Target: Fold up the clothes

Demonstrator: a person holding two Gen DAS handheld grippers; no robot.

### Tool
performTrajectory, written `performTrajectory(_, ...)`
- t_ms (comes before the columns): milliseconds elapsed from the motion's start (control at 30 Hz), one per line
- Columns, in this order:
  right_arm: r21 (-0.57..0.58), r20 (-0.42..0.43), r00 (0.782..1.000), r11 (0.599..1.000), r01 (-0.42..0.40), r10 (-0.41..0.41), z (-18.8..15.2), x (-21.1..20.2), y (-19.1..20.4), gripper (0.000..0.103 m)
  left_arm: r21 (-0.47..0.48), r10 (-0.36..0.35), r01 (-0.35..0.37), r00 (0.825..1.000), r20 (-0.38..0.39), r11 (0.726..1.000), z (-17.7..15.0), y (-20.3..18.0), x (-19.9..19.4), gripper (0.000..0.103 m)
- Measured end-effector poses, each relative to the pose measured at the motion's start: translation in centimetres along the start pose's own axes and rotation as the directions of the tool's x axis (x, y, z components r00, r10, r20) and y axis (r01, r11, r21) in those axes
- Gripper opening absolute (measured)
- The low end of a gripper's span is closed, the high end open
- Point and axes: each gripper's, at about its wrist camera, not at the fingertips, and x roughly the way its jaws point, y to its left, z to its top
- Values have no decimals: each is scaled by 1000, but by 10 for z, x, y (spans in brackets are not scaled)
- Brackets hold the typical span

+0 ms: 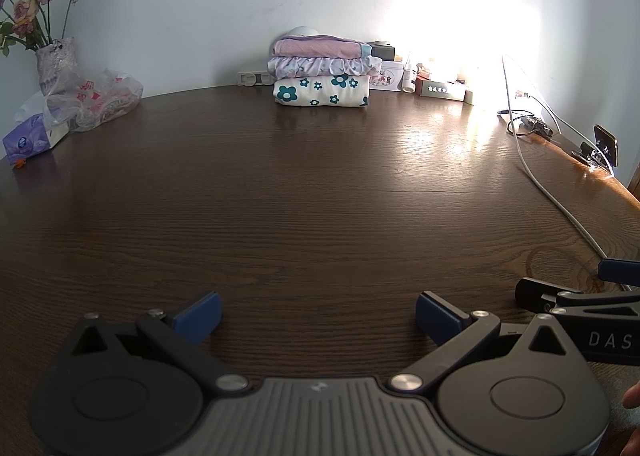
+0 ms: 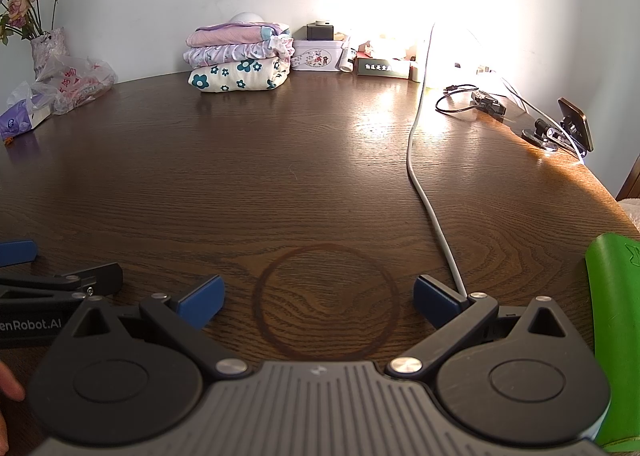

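Note:
A stack of three folded clothes (image 1: 322, 72) sits at the far edge of the dark wooden table (image 1: 304, 192) by the wall: a cream one with teal flowers at the bottom, a frilly floral one, a pink one on top. It also shows in the right wrist view (image 2: 240, 58). My left gripper (image 1: 318, 316) is open and empty, low over the near table. My right gripper (image 2: 316, 302) is open and empty beside it, over a dark ring mark (image 2: 326, 302). A green cloth (image 2: 616, 320) lies at the right edge.
A vase of flowers (image 1: 54, 60), a plastic bag (image 1: 96, 98) and a tissue pack (image 1: 34, 138) stand at the back left. Boxes and a tin (image 2: 318, 54) line the wall. A white cable (image 2: 420, 160) crosses the right side; a phone stand (image 2: 568, 124) sits at the right edge.

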Motion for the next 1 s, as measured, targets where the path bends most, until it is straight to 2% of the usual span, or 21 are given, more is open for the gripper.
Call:
performTrajectory(233,2,0,1000,1000,2,-2,-1,-2,1,102,0,7,-7,1000,4,1000,1,0,2,103)
performTrajectory(367,3,-51,998,1000,-26,26,15,2,2,103,6,-11,11,1000,-7,1000,6,3,4,102)
performTrajectory(467,-25,16,999,999,-42,42,53,17,11,103,-38,-90,89,996,-15,995,32,19,9,103)
performTrajectory(533,-48,66,996,998,-49,52,78,28,17,103,-61,-133,134,991,17,989,63,35,13,103)
performTrajectory(567,-59,92,994,997,-52,57,91,33,21,103,-39,-138,140,989,46,989,79,40,18,103)
performTrajectory(667,-57,124,989,995,-79,86,131,70,24,103,74,-147,136,975,164,988,124,52,49,103)
performTrajectory(767,-24,130,983,992,-127,129,168,122,22,100,77,-111,99,978,174,992,163,68,107,103)
performTrajectory(833,-2,137,978,987,-161,160,190,157,22,87,94,-120,107,982,143,990,186,76,150,102)
performTrajectory(900,14,134,972,980,-198,194,213,191,24,82,105,-173,162,979,110,981,208,84,189,102)
performTrajectory(967,14,90,961,965,-264,261,233,224,25,79,62,-238,234,968,81,970,224,94,221,96)
performTrajectory(1000,7,74,954,957,-291,289,240,236,26,71,23,-266,265,963,50,964,231,99,235,96)
